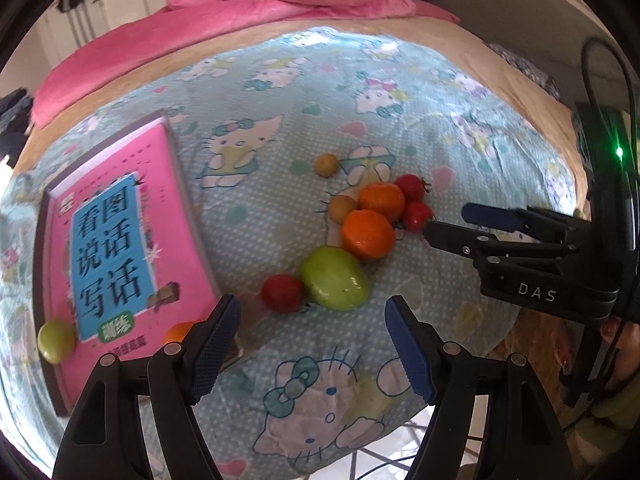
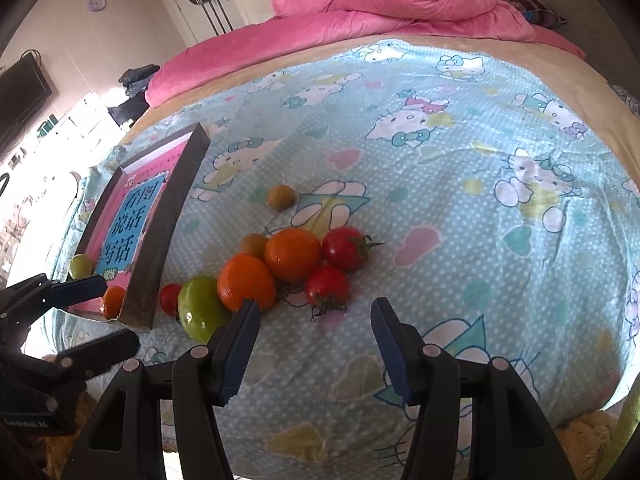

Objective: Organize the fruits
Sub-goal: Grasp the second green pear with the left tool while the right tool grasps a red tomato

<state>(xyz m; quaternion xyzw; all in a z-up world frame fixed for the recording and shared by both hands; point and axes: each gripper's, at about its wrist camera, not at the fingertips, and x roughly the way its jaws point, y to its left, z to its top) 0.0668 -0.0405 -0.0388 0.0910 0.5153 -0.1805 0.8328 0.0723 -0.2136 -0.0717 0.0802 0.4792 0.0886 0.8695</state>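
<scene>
Both grippers hover with jaws apart, holding nothing. The fruit cluster lies on the cartoon-print sheet [image 2: 460, 184]: a green fruit [image 1: 334, 278] just beyond the left gripper [image 1: 313, 324], a cherry tomato [image 2: 327, 286] just beyond the right gripper [image 2: 315, 328], and two oranges [image 2: 269, 272] between them.

Fruit's mostly bunched up on the bed: two oranges [image 2: 293, 255] touching, two red tomatoes [image 2: 344, 249] right beside them, plus a big green fruit [image 2: 200, 308] with another small tomato [image 2: 170, 299] against it. Two little brownish-yellow fruits [image 2: 281, 197] sit behind, one off alone. A small green fruit [image 1: 57, 340] and an orange one [image 2: 113, 301] lie in the tray [image 2: 168, 216] over the pink book [image 1: 116, 248].
</scene>
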